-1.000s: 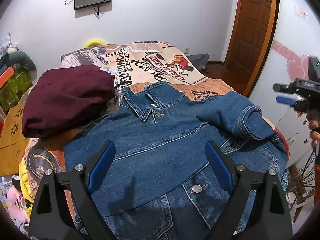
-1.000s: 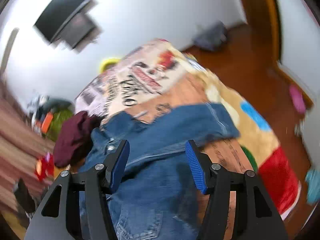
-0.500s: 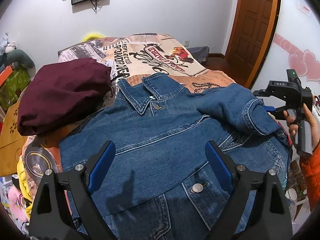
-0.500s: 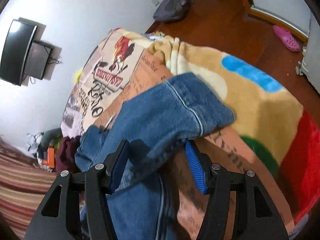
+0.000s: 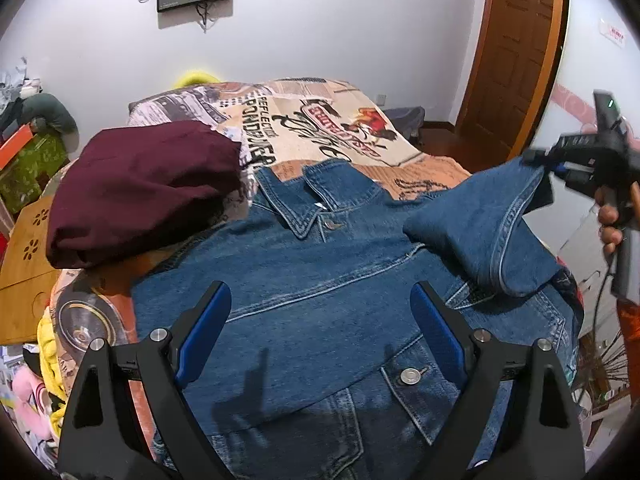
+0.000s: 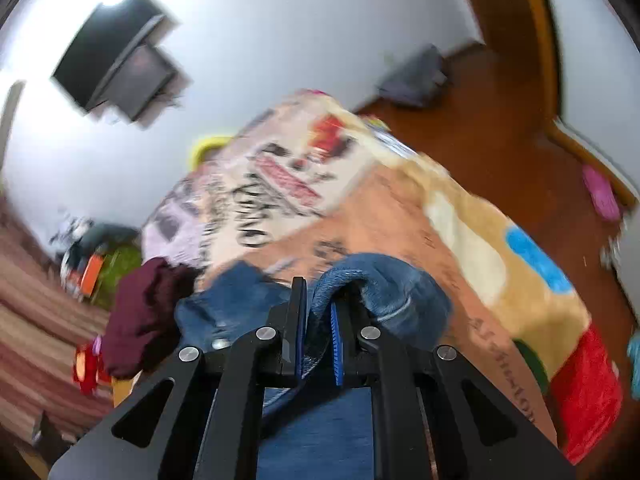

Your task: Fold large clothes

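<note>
Far left, left wrist view: a bamboo board [image 5: 24,268] lies beside the bed [image 5: 352,120], which carries a printed blanket. On the bed's left part rests a folded maroon garment [image 5: 140,188], touching the left shoulder of the denim jacket [image 5: 312,292].

Centre: the denim jacket lies front side up across the bed, collar toward the far wall, buttons visible near the bottom. The left gripper [image 5: 320,320] hovers above the jacket's body with jaws spread wide and nothing between them; its shadow falls on the denim.

Right: the jacket's sleeve [image 5: 480,220] is folded across the chest, with its cuff lifted off the bed. The right gripper [image 5: 540,162], held in a person's hand [image 5: 612,216], pinches that cuff. A wooden door [image 5: 516,52] stands behind.

Right wrist view (motion-blurred): the right gripper [image 6: 318,328] is clamped tight on the sleeve's cuff [image 6: 380,292], denim bunched between the blue pads [image 6: 336,344]. The maroon garment [image 6: 140,316] appears at left, the blanket [image 6: 460,220] beyond, and a wall-mounted screen [image 6: 116,60] at upper left.
</note>
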A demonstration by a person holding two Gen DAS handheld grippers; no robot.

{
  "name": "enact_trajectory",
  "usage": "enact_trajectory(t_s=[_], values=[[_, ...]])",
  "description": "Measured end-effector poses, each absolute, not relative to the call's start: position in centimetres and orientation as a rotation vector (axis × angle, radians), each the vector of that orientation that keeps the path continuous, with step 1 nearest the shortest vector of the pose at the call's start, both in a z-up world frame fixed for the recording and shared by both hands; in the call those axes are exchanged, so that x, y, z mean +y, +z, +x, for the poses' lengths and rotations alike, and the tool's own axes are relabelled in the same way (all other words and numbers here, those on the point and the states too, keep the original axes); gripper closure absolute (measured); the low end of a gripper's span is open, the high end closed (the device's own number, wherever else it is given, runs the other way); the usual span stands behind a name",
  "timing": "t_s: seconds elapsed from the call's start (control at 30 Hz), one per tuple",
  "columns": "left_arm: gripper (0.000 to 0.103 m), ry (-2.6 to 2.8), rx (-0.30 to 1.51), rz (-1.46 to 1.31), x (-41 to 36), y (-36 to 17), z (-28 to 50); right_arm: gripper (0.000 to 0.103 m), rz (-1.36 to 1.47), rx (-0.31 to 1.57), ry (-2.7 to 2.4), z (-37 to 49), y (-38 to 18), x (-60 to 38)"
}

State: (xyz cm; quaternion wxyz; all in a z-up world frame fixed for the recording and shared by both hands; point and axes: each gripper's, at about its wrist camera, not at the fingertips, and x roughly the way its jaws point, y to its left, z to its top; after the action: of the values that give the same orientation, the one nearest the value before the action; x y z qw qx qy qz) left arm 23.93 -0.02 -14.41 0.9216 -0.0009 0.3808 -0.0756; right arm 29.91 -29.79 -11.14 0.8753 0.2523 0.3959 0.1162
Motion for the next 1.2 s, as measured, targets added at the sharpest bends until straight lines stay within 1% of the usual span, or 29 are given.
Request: enact_trajectory(t_s=[0.23, 0.33, 0.47, 0.53, 0.6, 0.73, 0.8, 0.9, 1.03, 1.17, 1.2], values=[[0.012, -0.119, 0.729, -0.039, 2.7, -13.0, 22.4, 0.093, 0.345, 0.752, 0.478, 28.5, -4.8, -21.0], [0.012, -0.092, 0.711, -0.059, 4.3, -12.5, 21.6, 0.093, 0.275, 0.769, 0.588, 27.9, -4.0, -16.4], [0.012, -0.052, 0.696, -0.095, 7.0, -12.3, 20.3, 0.093, 0.166, 0.835, 0.691, 27.2, -5.3, -10.6], [0.011, -0.033, 0.693, -0.113, 8.2, -12.3, 19.7, 0.093, 0.085, 0.897, 0.743, 26.6, -6.9, -7.3], [0.01, -0.013, 0.696, -0.128, 9.3, -12.6, 19.1, 0.089, 0.002, 0.97, 0.793, 25.8, -8.9, -4.8], [0.01, 0.02, 0.716, -0.159, 11.3, -13.5, 18.4, 0.089, -0.107, 1.098, 0.817, 25.0, -12.0, -2.3], [0.01, 0.031, 0.735, -0.185, 12.1, -14.1, 18.1, 0.089, -0.102, 1.118, 0.843, 24.8, -11.9, -2.2], [0.01, 0.034, 0.764, -0.223, 13.0, -15.1, 18.3, 0.083, -0.082, 1.081, 0.842, 24.4, -10.6, -3.2], [0.01, 0.022, 0.793, -0.254, 13.0, -16.0, 18.7, 0.079, -0.117, 0.965, 0.817, 23.5, -7.6, -4.9], [0.01, -0.009, 0.817, -0.249, 11.7, -16.3, 19.6, 0.062, -0.202, 0.816, 0.714, 22.5, -5.4, -8.0], [0.01, -0.02, 0.82, -0.241, 11.2, -16.2, 20.0, 0.06, -0.224, 0.785, 0.677, 22.3, -4.9, -8.8]])
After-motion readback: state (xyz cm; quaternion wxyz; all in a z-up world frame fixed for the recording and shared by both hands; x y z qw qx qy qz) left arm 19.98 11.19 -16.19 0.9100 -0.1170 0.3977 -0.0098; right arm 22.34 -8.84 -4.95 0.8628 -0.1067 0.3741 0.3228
